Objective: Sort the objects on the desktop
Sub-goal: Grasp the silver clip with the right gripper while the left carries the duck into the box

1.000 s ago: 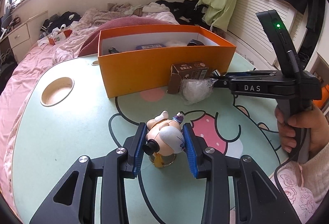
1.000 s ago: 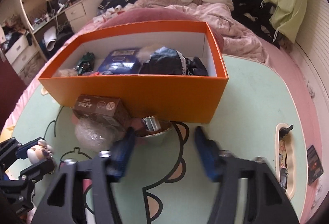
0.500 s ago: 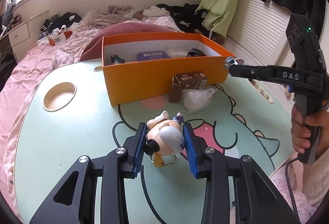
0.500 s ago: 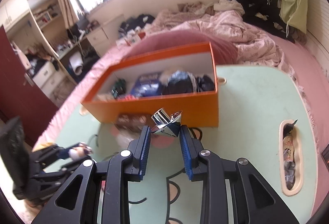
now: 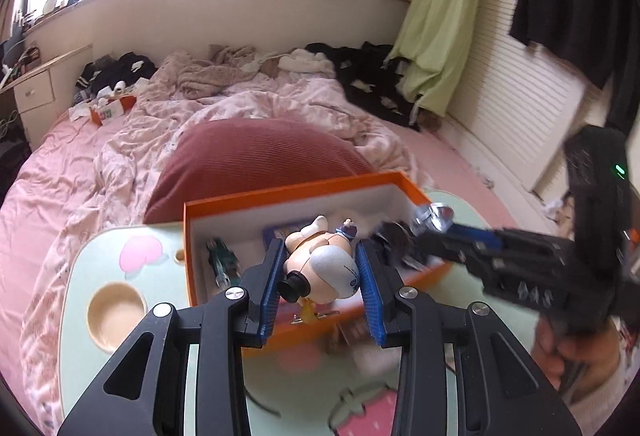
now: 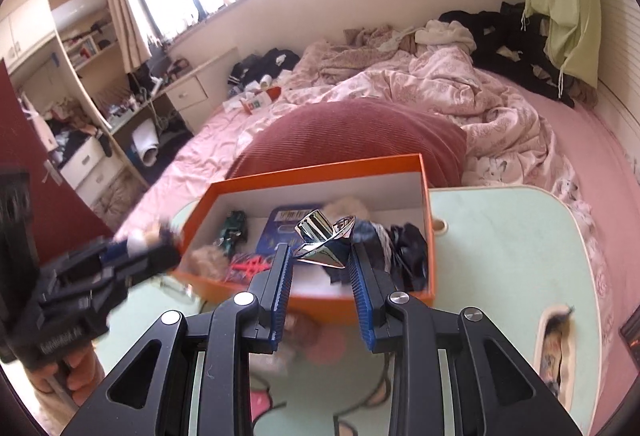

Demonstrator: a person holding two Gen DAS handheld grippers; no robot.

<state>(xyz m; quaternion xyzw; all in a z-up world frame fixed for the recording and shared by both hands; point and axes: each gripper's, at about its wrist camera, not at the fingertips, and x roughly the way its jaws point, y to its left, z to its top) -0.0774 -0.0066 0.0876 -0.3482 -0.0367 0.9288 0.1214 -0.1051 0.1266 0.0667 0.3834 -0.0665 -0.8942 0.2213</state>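
My left gripper (image 5: 320, 268) is shut on a small white and tan toy figure (image 5: 324, 264), held in the air over the front wall of the orange box (image 5: 304, 190). In the right wrist view my right gripper (image 6: 320, 260) is shut on a shiny chrome cone-shaped piece (image 6: 322, 240), also lifted above the orange box (image 6: 320, 168). The box holds a blue packet (image 6: 286, 232), a green toy (image 6: 232, 232), red bits and dark cloth (image 6: 400, 248). Each gripper shows in the other's view: the right gripper (image 5: 434, 220) with the chrome piece at the right, the left gripper (image 6: 140, 252) blurred at the left.
The box stands on a mint-green lap table (image 6: 500, 256) with a round cup recess (image 5: 116, 310) at the left and a long slot (image 6: 554, 348) at the right. A dark red cushion (image 5: 256, 160) and a rumpled pink bed lie behind. A hand (image 5: 576, 352) grips the right tool.
Both grippers rose and moved toward the box; the toy figure left the table. The right gripper shut on the chrome piece and lifted it.
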